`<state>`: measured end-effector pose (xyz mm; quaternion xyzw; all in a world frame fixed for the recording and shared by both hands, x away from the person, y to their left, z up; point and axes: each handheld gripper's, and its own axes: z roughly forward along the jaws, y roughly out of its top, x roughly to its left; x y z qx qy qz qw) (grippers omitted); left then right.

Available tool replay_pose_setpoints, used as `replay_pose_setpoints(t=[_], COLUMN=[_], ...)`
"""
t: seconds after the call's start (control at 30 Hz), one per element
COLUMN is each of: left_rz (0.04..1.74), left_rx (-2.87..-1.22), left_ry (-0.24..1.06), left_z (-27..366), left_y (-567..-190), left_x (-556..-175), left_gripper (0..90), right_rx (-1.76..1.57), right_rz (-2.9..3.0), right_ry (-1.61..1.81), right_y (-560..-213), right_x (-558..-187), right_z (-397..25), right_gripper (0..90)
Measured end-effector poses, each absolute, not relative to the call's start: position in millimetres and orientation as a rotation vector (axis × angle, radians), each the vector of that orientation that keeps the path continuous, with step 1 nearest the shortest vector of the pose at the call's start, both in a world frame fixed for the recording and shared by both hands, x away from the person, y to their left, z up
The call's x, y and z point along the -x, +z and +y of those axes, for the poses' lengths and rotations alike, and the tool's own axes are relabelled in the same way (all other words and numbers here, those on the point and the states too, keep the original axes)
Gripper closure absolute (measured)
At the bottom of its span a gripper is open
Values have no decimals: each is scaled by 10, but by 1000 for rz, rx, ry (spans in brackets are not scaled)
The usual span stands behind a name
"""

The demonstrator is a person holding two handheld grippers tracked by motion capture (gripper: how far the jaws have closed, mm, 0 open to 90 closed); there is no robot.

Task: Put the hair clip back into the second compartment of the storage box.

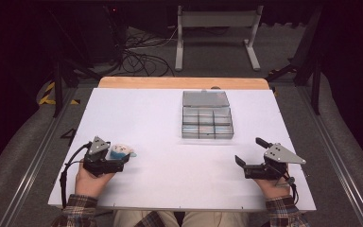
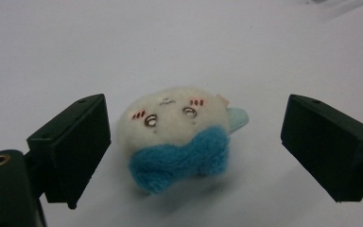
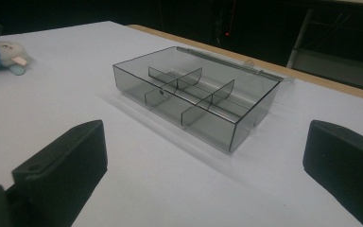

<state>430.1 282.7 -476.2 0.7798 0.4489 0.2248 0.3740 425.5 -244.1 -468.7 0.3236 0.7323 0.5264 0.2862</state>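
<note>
A small cream plush toy [image 2: 175,120] with a blue bow and a drawn face lies on the white table, between the jaws of my left gripper [image 2: 196,151]. The jaws stand wide apart on either side and do not touch it. From above, the plush toy [image 1: 121,151] sits at the front left, just ahead of the left gripper [image 1: 123,161]. A clear grey compartment box [image 1: 206,121] with its lid folded back stands at the table's middle back. My right gripper [image 1: 250,152] is open at the front right, empty, facing the box [image 3: 196,97].
The white table [image 1: 146,118] has a wooden strip [image 1: 184,82] along its far edge. Beyond it are cables [image 1: 139,59] on the floor and a white metal frame [image 1: 217,33]. Dark stands flank both sides.
</note>
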Motion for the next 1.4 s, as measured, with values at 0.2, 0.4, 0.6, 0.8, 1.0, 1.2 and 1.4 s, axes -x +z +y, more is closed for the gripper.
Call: replay_pose_setpoints(t=[0.2, 0.4, 0.6, 0.8, 1.0, 1.2, 1.4], left_rz=[1214, 1250, 1267, 1264, 1253, 1202, 1164], left_rx=[-2022, -2046, -2071, -2090, -2092, -2074, -2040], left_ry=[579, 595, 575, 580, 564, 560, 554], left_z=[2820, 2779, 2767, 2749, 2736, 2663, 2555], left_y=[-4800, -4835, -4869, -4877, -4866, -4826, -4779], left_x=[-4344, -4395, -4438, -4449, -4449, -4414, -4360], left_gripper=[119, 175, 251, 313, 335, 339, 339], right_rx=[-874, -880, -886, -887, -890, -889, -891], right_rz=[1962, 1970, 1974, 1977, 1977, 1981, 1976], right_ry=[1409, 1405, 1405, 1409, 1407, 1408, 1411], right_y=[-4698, -4706, -4707, -4708, -4709, -4707, -4705], right_x=[-4263, -4264, -4263, -4264, -4265, -4266, -4264], right_z=[-2447, -2441, -2441, -2442, -2440, -2443, -2460], right_gripper=[12, 12, 12, 14, 16, 20, 20])
